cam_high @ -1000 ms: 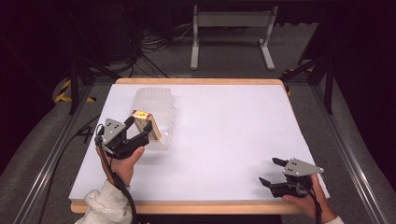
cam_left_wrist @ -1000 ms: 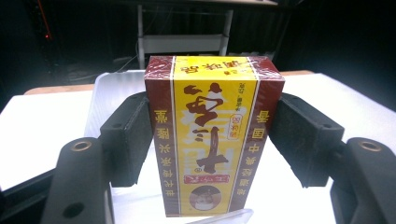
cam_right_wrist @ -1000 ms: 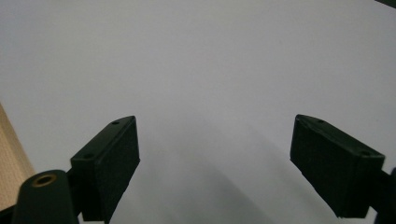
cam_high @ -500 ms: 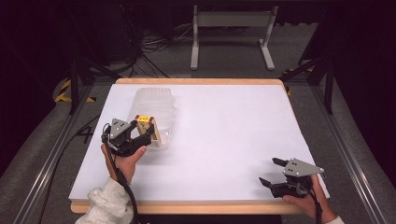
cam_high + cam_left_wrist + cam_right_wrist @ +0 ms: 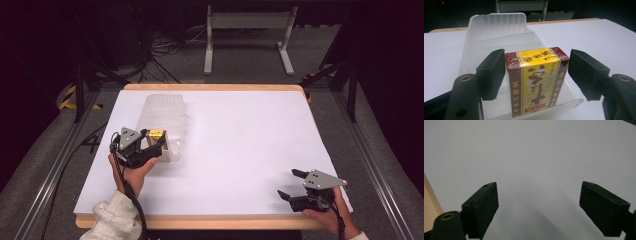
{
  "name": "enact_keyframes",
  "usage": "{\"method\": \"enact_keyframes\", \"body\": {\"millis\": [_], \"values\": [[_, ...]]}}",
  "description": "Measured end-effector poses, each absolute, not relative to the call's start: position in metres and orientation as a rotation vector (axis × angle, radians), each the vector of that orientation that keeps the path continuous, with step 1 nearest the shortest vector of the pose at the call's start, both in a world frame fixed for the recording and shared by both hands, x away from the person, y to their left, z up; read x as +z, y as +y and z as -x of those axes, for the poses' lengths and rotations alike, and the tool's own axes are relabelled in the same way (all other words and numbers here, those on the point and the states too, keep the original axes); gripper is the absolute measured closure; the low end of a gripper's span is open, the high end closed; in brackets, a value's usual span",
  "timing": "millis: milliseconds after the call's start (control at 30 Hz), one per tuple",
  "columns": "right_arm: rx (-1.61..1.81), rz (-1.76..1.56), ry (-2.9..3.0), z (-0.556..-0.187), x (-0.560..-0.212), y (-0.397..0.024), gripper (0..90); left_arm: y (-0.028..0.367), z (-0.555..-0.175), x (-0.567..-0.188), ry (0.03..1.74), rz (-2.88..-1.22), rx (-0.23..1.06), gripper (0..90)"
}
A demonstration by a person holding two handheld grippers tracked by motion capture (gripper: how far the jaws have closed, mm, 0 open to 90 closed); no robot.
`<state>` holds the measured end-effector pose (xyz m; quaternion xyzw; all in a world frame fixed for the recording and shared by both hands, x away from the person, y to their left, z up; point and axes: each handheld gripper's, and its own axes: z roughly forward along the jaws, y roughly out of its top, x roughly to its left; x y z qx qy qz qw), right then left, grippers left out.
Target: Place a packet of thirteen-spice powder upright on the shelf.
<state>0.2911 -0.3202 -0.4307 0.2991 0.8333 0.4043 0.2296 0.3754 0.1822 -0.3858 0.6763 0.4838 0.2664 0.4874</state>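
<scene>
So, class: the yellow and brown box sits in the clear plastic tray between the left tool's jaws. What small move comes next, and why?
Probably draw the left tool back. The yellow and brown box rests in the clear plastic tray; the right jaw stands apart from it and the left jaw at most brushes it, so it looks released.

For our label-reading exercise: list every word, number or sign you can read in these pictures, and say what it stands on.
Small box, standing in the clear plastic tray between the left gripper's jaws: East Asian characters in black on yellow and in yellow on brown, too blurred to quote.
White table cover: no writing.
</scene>
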Motion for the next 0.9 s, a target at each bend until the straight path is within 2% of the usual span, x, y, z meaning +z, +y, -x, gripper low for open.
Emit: {"method": "enact_keyframes", "body": {"millis": [900], "values": [[1.115,-0.818,2.288,-0.291,-0.430,-0.320,16.2,0.182,-0.373,-0.376,1.087,-1.647,0.703,30.3]]}}
